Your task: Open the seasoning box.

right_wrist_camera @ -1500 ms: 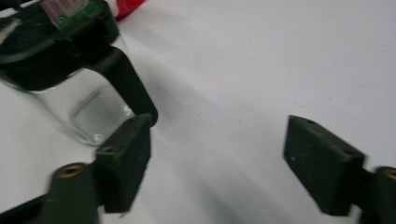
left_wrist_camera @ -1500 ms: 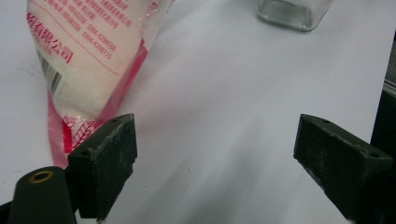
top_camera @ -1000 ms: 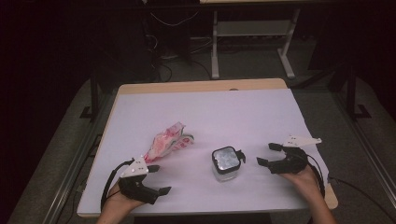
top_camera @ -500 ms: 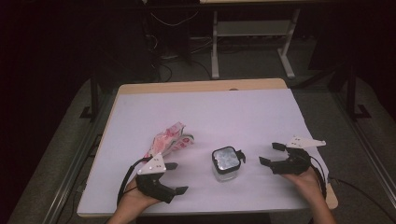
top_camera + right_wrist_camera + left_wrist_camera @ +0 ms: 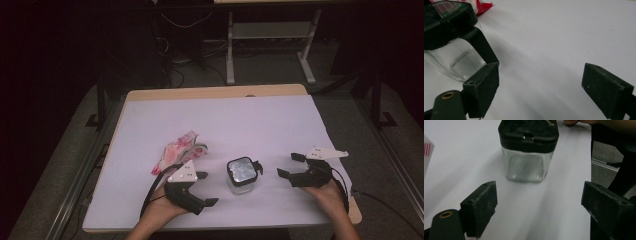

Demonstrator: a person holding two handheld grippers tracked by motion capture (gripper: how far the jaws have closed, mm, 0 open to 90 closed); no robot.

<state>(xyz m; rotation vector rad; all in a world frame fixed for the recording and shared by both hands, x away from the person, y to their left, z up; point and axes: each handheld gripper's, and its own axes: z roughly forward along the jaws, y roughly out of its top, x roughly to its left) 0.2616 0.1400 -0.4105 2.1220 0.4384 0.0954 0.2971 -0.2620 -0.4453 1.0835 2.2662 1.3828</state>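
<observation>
i've got the left tongs (image 5: 204, 189) gaping wide and empty near the front edge of the tabletop (image 5: 260, 120), pointed at the jar (image 5: 242, 175), which stands upright a little in from that front edge, about midway along it; the right tongs (image 5: 288, 165) are spread wide too, holding nothing, on the jar's other side toward the front right corner. my worry is the jar itself: clear smooth walls under a black lid (image 5: 528, 132) with a latch arm (image 5: 480, 43) hanging off one side. if i close on the lid instead of the body, or clip that arm, i judge the jar could tip or skate away on the sheet. the crumpled red-and-white wrapper (image 5: 179, 151) lies just behind the left tongs, so a careless swing might drag it along. the tabletop is covered by a pale, smooth sheet with a wooden rim showing at the back edge; the room beyond is dark, with table legs (image 5: 230, 50) and cables (image 5: 180, 22) on a grey floor (image 5: 65, 150).
</observation>
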